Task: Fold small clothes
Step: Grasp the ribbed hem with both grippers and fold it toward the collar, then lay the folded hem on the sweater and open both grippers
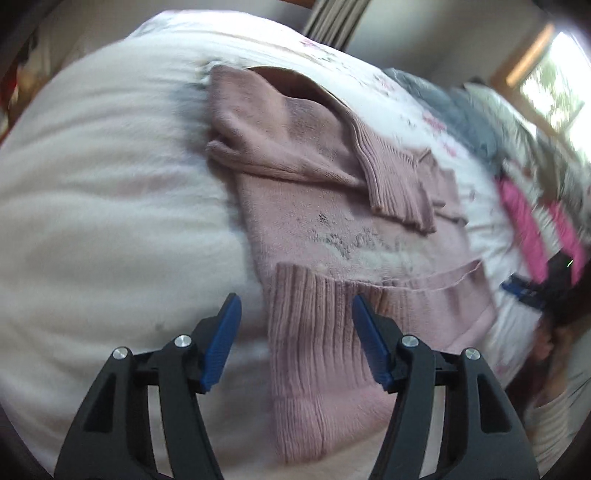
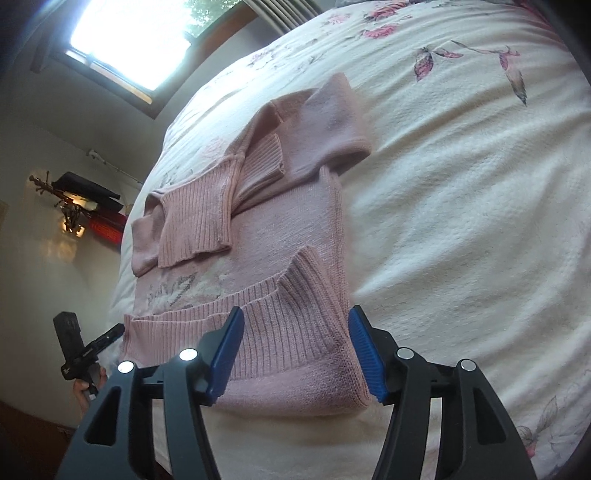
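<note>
A small pink knit sweater (image 1: 332,206) lies flat on a white bed cover, both sleeves folded in over its body. In the left wrist view my left gripper (image 1: 295,308) stands open just above the ribbed hem corner (image 1: 310,350), nothing between its blue pads. The right wrist view shows the same sweater (image 2: 280,229) from the other side. My right gripper (image 2: 295,325) is open, its pads straddling the near ribbed hem corner (image 2: 295,332), which is turned up over the body. A grey and white motif (image 2: 177,291) shows on the chest.
The white bed cover (image 2: 461,221) with pink flower print spreads wide on the right. Grey and pink clothes (image 1: 524,214) are piled at the far right of the left wrist view. A hand holds the other gripper (image 2: 81,347) beyond the bed edge. A window (image 2: 133,33) is behind.
</note>
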